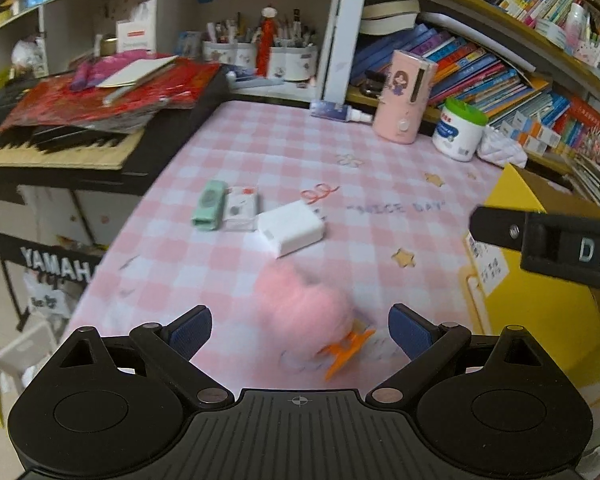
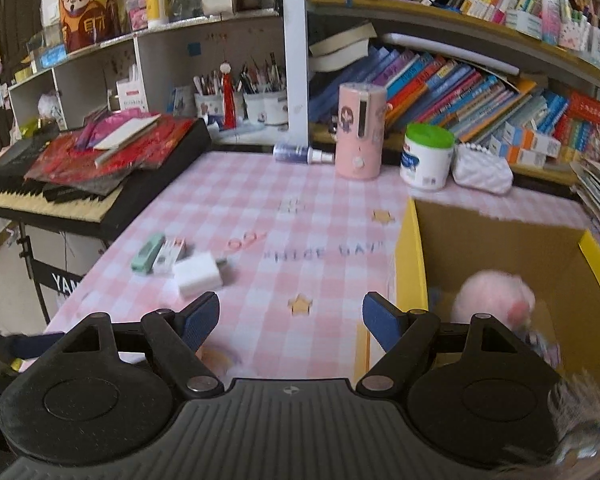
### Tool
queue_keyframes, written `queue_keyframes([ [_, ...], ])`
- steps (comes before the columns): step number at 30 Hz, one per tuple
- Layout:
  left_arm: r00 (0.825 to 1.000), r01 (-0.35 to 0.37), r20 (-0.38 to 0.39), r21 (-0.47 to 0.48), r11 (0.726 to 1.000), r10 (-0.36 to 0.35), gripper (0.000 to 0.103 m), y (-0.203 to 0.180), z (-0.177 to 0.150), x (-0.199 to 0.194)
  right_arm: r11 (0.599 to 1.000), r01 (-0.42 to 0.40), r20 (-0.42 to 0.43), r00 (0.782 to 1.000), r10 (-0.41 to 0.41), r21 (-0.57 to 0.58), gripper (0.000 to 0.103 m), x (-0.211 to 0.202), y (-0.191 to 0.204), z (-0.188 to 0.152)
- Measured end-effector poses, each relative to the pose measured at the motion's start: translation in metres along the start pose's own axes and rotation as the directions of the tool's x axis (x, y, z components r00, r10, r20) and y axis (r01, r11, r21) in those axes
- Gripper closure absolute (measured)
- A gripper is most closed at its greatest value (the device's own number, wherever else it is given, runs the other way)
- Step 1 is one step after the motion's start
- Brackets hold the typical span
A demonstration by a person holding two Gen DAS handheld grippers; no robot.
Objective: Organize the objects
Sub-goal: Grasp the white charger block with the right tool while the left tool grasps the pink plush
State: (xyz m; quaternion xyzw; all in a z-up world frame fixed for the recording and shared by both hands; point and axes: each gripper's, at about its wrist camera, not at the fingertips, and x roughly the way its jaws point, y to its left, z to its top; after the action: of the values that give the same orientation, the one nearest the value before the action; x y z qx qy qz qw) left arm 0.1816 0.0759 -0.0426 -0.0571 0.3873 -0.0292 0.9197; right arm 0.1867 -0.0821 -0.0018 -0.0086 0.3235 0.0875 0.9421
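Two grippers work here, and both stand with jaws spread wide and nothing between the pads. Nearest, the left gripper point(image 1: 300, 330) hovers with a pink fluffy clip point(image 1: 306, 320) lying on the pink checked table point(image 1: 228, 152) right between its blue pads, its orange claw point(image 1: 346, 350) toward the right pad; the picture is blurred there, so contact cannot be told. To do the step well, I judge it best to come down square, close on the fluff's middle rather than the thin claw, and lift clear before swinging right. Just right of those jaws rises the yellow box point(image 1: 540, 312), its near wall an edge to clear. The right gripper point(image 2: 290, 316) hangs over bare cloth with that box point(image 2: 410, 256) beside its right pad; another pink fluffy thing point(image 2: 494, 296) already lies inside. Ahead and left of both jaws sit a white charger point(image 1: 292, 230), a white case point(image 1: 240, 210) and a green case point(image 1: 209, 204), with open cloth beyond them.
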Motion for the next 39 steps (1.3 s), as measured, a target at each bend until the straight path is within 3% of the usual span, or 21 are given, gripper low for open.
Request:
queue_keyframes([
  [9,0.995,-0.079,-0.068,0.006,0.997,0.079,0.012,-0.012,0.011,0.052,0.998,-0.035,-0.01,0.999,0.035,-0.046,0.025,0.031,-0.005,0.021],
  [12,0.992,-0.078,-0.1,0.016,0.997,0.08,0.024,-0.011,0.009,0.06,0.997,-0.053,-0.023,0.998,0.052,-0.057,0.025,0.039,-0.004,0.022],
  [14,0.99,-0.072,-0.122,0.017,0.997,0.073,0.039,-0.008,0.008,0.064,0.996,-0.064,-0.032,0.998,0.062,-0.062,0.025,0.045,-0.002,0.023],
  [16,0.99,-0.061,-0.127,0.014,0.998,0.062,0.042,-0.005,0.006,0.065,0.995,-0.076,-0.04,0.996,0.074,-0.065,0.025,0.05,-0.001,0.023],
  [23,0.99,-0.12,-0.087,-0.058,0.991,0.115,0.043,0.023,0.008,0.038,0.989,-0.12,-0.06,0.992,0.115,-0.087,0.024,0.068,0.011,0.027],
  [31,0.977,-0.212,-0.08,-0.186,0.96,0.2,0.043,0.066,0.002,0.006,0.966,-0.191,-0.113,0.978,0.174,-0.174,0.022,0.119,0.05,0.026],
  [39,0.974,-0.225,-0.074,-0.23,0.947,0.213,0.043,0.078,-0.002,-0.012,0.94,-0.247,-0.172,0.962,0.21,-0.235,0.022,0.175,0.081,0.017],
])
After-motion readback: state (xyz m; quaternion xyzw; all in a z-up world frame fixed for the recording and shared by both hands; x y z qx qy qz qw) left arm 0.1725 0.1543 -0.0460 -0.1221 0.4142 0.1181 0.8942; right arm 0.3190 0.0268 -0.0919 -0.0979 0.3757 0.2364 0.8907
